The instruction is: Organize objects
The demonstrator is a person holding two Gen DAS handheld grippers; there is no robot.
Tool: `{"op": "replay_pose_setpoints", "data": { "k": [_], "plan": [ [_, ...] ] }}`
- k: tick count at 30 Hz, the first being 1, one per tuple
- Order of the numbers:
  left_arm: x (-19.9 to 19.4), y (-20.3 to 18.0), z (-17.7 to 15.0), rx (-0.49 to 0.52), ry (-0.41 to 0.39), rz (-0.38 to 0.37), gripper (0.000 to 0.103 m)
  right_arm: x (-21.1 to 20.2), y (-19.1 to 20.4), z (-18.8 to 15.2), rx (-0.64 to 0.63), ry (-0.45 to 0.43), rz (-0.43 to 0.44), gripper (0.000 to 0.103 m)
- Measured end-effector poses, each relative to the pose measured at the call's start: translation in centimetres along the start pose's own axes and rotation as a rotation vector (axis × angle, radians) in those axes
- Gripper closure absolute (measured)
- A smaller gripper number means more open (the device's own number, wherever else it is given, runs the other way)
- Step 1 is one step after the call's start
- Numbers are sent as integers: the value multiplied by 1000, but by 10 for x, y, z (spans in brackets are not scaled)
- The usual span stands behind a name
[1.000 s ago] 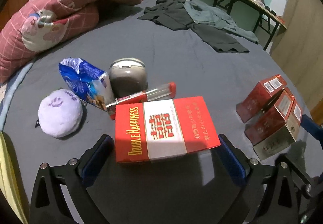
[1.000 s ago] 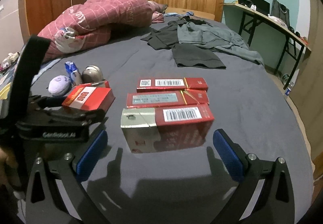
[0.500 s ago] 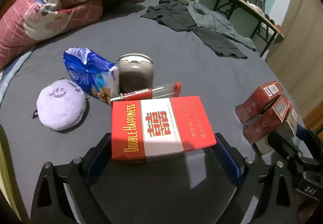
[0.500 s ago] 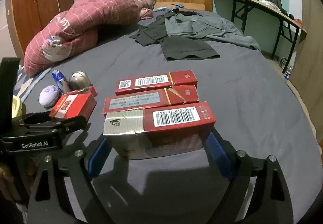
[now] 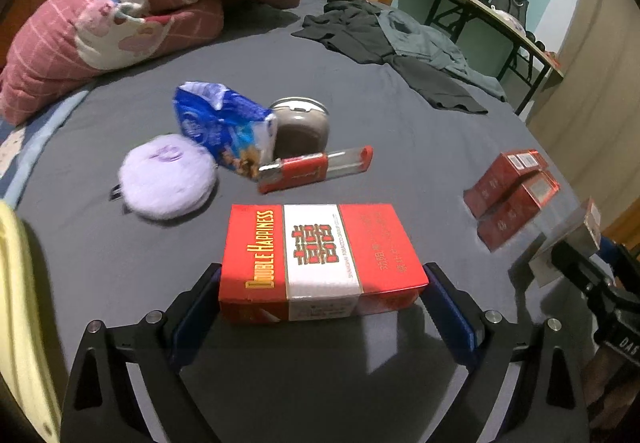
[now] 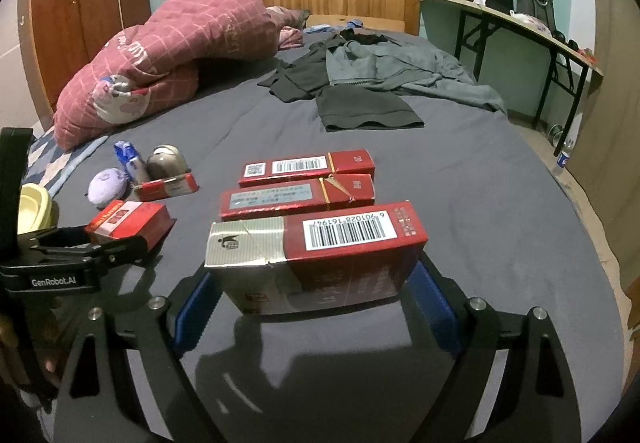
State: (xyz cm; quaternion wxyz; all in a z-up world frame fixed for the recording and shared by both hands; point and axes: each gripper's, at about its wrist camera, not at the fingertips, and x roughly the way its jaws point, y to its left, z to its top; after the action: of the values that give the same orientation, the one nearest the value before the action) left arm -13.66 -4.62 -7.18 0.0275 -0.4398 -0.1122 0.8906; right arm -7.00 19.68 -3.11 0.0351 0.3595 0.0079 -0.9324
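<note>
On the dark grey bed (image 5: 400,131), the left tool (image 5: 322,307) grips a flat red-and-white cardboard carton printed "Double Happiness" (image 5: 320,251) across its width, blue pads pressed to both short ends. The right tool (image 6: 316,295) clamps a long red cardboard carton with a silver end and a barcode (image 6: 320,243) the same way, lengthwise between its pads. Just behind that carton two more long red cartons (image 6: 300,183) lie side by side in a row. Farther left sits a small cluster: a round lilac plush pouch (image 5: 168,177), a crumpled blue snack packet (image 5: 224,127), a rounded grey-brown case (image 5: 302,129) and a red-and-clear slim box (image 5: 316,169). A pink checked quilt (image 6: 172,55) and dark clothes (image 6: 368,83) lie towards the wooden headboard.
</note>
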Motion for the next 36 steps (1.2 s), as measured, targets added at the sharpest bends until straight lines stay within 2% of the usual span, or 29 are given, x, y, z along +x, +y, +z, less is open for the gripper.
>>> {"op": "replay_pose_setpoints", "data": {
  "k": [7,9,17,23,24,25,32,36],
  "plan": [
    [-35,-8,-25,48,5,25,8,-24,4,-7,45,2,17,14],
    [-39,-9,-33,77,0,56,8,-29,9,-9,43,-2,14,14],
    [-24,-12,-40,97,49,105,8,-31,12,-13,26,2,16,14],
    [-12,-19,-35,103,65,128,3,-22,11,-13,21,17,21,14],
    [-12,-19,-35,95,61,123,4,-22,12,-14,17,19,21,14],
    [-11,-16,-34,90,57,124,9,-21,13,-15,11,22,21,14],
    [-25,-5,-36,54,11,81,10,-21,15,-16,7,23,20,14],
    [-39,-5,-40,90,-18,116,10,-26,15,-14,13,15,24,14]
  ]
}}
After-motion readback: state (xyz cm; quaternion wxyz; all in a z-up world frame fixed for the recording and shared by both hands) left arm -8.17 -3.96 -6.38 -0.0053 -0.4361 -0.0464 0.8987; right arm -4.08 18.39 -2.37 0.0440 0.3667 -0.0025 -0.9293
